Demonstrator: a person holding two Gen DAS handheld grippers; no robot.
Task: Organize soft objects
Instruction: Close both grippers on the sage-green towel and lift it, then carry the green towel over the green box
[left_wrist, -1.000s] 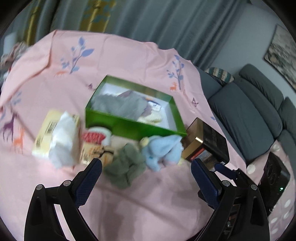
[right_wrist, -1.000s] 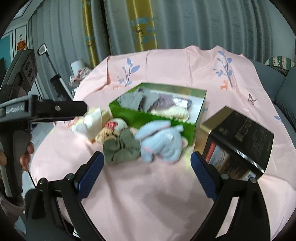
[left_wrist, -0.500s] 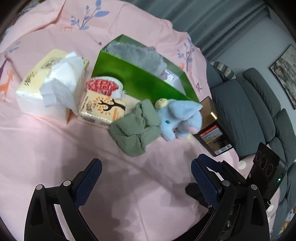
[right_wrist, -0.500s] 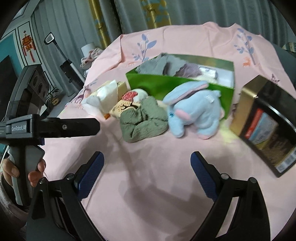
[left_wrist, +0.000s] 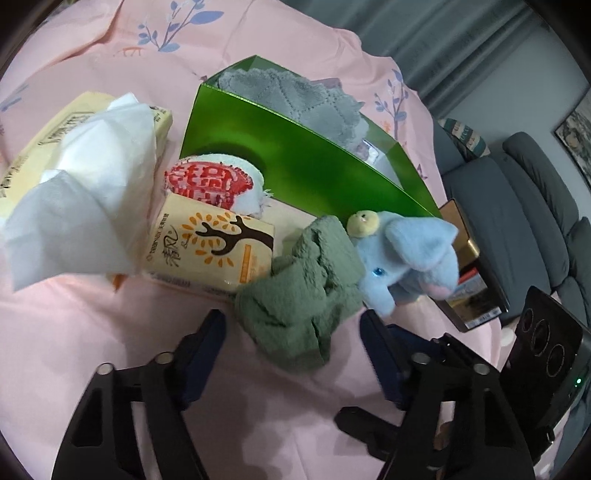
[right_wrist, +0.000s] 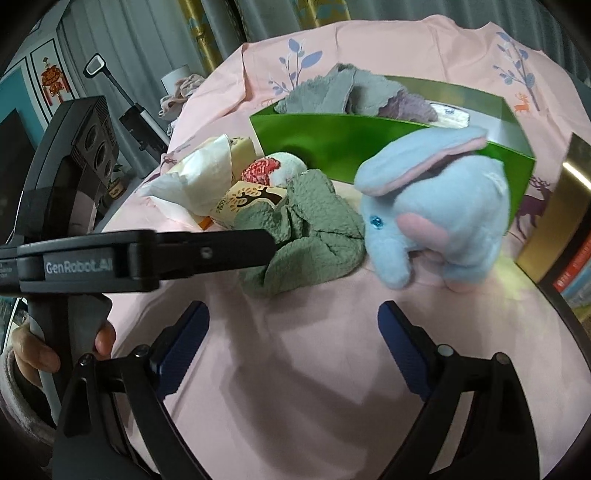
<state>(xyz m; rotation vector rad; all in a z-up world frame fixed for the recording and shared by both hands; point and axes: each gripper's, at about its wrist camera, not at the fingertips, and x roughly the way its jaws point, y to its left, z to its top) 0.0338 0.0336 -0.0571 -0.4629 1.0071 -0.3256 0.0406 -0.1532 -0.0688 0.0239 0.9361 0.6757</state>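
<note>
At the bottom of the left wrist view, the left gripper (left_wrist: 291, 325) has its two blue fingers closing in. The near end of the crumpled green cloth (left_wrist: 303, 295) lies between them, but the pads do not press on it yet. In the right wrist view, the right gripper (right_wrist: 293, 314) sits at the bottom with its fingers wide apart. Only the pink tablecloth (right_wrist: 295, 369) is between them.

Just past it, in the middle right of that picture, the blue elephant toy (right_wrist: 436, 218) stands on the tablecloth. It touches the green cloth on its left. A hand (right_wrist: 33, 354) at the lower left holds the handle of the other tool.

To the left of the cloth lie a small tissue pack with a tree on it (left_wrist: 210, 251), a red and white cloth (left_wrist: 214, 181), and a yellow tissue box (left_wrist: 74, 147) with white paper sticking out.

Farther back stands the green box (left_wrist: 295, 162) with grey cloths (left_wrist: 295, 96) inside. A dark and gold box (left_wrist: 472, 280) sits at the right, behind the elephant.
</note>
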